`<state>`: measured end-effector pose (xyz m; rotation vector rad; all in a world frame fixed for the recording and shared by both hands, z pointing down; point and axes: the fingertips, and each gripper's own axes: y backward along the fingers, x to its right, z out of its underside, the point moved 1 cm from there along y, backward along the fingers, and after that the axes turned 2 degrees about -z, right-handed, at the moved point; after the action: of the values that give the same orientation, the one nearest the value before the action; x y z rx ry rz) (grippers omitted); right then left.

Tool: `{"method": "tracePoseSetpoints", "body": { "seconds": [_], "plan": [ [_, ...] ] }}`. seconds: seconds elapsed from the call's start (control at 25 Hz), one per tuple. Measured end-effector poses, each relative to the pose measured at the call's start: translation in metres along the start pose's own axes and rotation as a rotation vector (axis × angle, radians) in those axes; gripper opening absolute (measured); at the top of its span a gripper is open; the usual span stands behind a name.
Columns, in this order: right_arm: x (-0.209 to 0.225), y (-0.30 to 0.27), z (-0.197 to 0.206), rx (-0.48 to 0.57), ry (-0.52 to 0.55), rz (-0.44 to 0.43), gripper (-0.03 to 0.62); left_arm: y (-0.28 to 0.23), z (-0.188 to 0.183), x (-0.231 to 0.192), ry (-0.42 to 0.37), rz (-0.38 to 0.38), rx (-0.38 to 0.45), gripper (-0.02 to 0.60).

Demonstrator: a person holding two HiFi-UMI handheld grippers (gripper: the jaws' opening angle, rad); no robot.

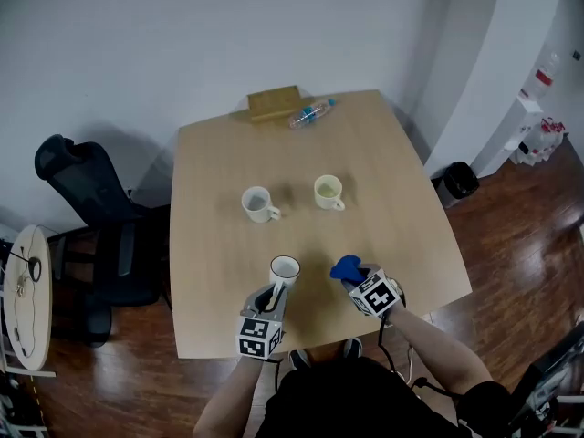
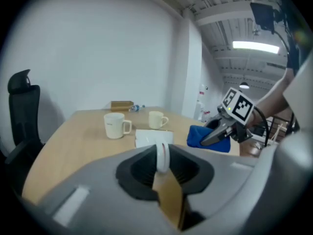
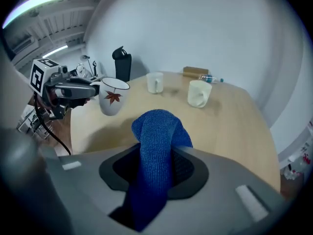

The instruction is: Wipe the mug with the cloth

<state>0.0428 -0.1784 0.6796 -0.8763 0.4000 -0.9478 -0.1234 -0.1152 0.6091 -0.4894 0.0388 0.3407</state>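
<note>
A white mug (image 1: 284, 269) with a red leaf print (image 3: 111, 96) hangs near the table's front edge. My left gripper (image 1: 271, 299) is shut on its handle (image 2: 162, 156). The mug looks slightly off the tabletop, with a shadow beneath it. The blue cloth (image 1: 347, 268) is bunched up to the right of the mug. My right gripper (image 1: 358, 280) is shut on it. In the right gripper view the cloth (image 3: 159, 141) stands up out of the jaws. The left gripper view shows the cloth (image 2: 206, 136) and the right gripper (image 2: 218, 133) a short way right of the mug.
Two more white mugs (image 1: 258, 203) (image 1: 328, 192) stand mid-table. A brown box (image 1: 274, 103) and a plastic bottle (image 1: 312, 114) lie at the far edge. A black office chair (image 1: 87, 190) stands left of the wooden table (image 1: 210, 272).
</note>
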Motion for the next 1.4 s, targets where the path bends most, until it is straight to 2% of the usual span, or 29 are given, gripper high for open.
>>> {"method": "tracePoseSetpoints", "body": {
  "seconds": [0.32,0.48,0.6,0.64,0.76,0.92,1.08,1.2,1.4],
  "plan": [
    [-0.009,-0.035,0.023,-0.135,0.036,-0.025,0.156,-0.01,0.031,-0.008,0.001,0.001,-0.071,0.061],
    [-0.013,-0.038,0.027,-0.156,0.036,-0.037,0.166,-0.008,0.038,-0.009,-0.002,0.014,-0.087,0.061],
    [-0.014,-0.039,0.026,-0.149,0.006,-0.05,0.222,-0.004,0.042,-0.009,-0.008,0.025,-0.107,0.063],
    [-0.015,-0.036,0.023,-0.137,-0.005,-0.047,0.249,-0.001,0.045,-0.009,-0.006,0.024,-0.112,0.063],
    [-0.014,-0.016,0.011,-0.075,-0.016,-0.017,0.262,0.01,0.055,-0.013,0.005,0.01,-0.125,0.064],
    [-0.009,0.022,-0.01,0.049,-0.06,0.029,0.262,0.021,0.068,-0.018,0.022,-0.002,-0.13,0.064],
    [-0.008,0.059,-0.038,0.183,-0.152,0.034,0.236,0.026,0.078,-0.019,0.022,0.009,-0.153,0.066],
    [-0.012,0.08,-0.057,0.262,-0.175,0.043,0.225,0.029,0.085,-0.017,0.02,0.014,-0.18,0.086],
    [-0.031,0.098,-0.067,0.311,-0.196,0.042,0.222,0.035,0.102,-0.022,0.028,-0.032,-0.225,0.102]
  ]
}}
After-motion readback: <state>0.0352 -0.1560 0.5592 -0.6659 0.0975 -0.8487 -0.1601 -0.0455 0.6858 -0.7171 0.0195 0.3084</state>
